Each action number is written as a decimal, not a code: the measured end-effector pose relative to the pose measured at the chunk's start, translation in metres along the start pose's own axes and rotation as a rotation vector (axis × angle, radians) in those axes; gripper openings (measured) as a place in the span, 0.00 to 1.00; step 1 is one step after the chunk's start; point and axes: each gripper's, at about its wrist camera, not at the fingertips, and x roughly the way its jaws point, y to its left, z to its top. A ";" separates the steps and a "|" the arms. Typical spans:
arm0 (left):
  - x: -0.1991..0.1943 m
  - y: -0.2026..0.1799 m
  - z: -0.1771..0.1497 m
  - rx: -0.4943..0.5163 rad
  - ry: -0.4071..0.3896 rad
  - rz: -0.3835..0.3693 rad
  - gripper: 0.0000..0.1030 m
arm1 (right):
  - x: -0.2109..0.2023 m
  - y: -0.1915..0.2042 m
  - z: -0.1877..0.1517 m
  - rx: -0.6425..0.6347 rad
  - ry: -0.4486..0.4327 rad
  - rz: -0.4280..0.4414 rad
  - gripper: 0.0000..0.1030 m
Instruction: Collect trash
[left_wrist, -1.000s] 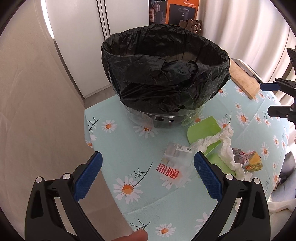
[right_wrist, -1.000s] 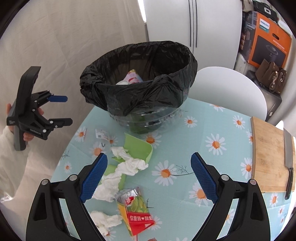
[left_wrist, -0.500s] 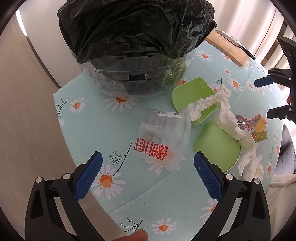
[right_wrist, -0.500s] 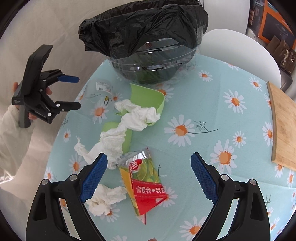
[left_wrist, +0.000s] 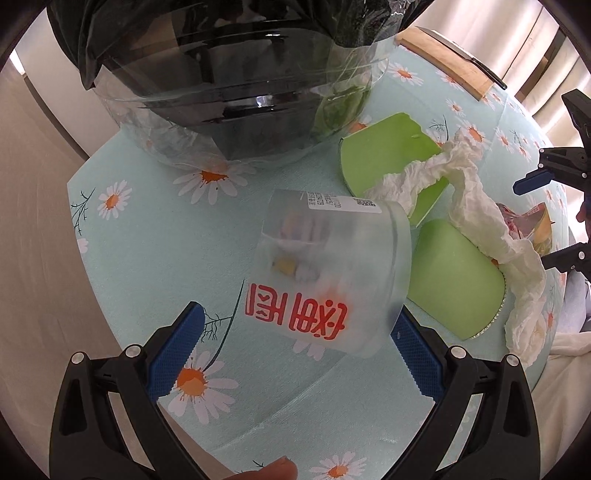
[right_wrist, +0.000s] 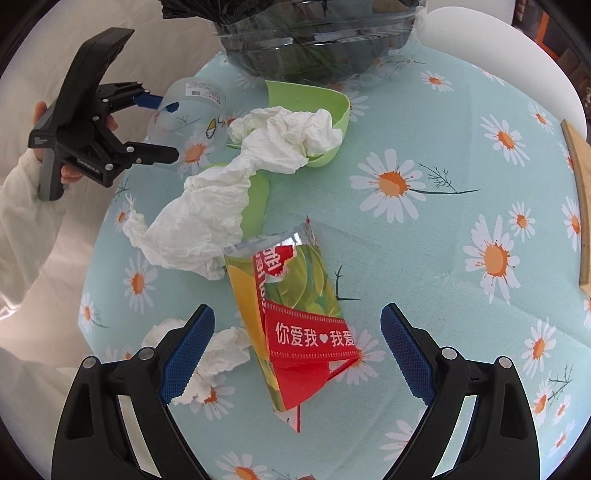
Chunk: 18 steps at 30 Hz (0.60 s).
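trash lies scattered on the round daisy-print tablecloth (right_wrist: 436, 236), both grippers spread wide above it.

frosted clear plastic cup with red characters (left_wrist: 328, 273) lies on its side between the open fingers of the left gripper (left_wrist: 295, 350), ahead of it the clear bin lined with a black bag (left_wrist: 236, 81). right of the cup sit green paper plates (left_wrist: 454, 280) and crumpled white tissue (right_wrist: 258, 170). the right gripper (right_wrist: 297, 350), holding nothing, straddles a red and yellow-green snack wrapper (right_wrist: 295, 317).

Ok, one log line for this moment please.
left gripper: open, around frosted clear plastic cup | right gripper: open, over red-yellow snack wrapper | black-lined bin: behind
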 end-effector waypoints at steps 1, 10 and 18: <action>0.003 0.000 0.001 -0.002 0.008 -0.002 0.94 | 0.002 -0.001 -0.001 0.007 0.001 0.001 0.84; 0.009 0.001 0.008 -0.014 0.037 0.000 0.57 | 0.011 -0.004 -0.002 0.019 0.018 0.031 0.43; 0.002 0.003 0.004 -0.030 0.041 0.029 0.49 | 0.001 0.005 0.002 -0.011 -0.008 0.053 0.21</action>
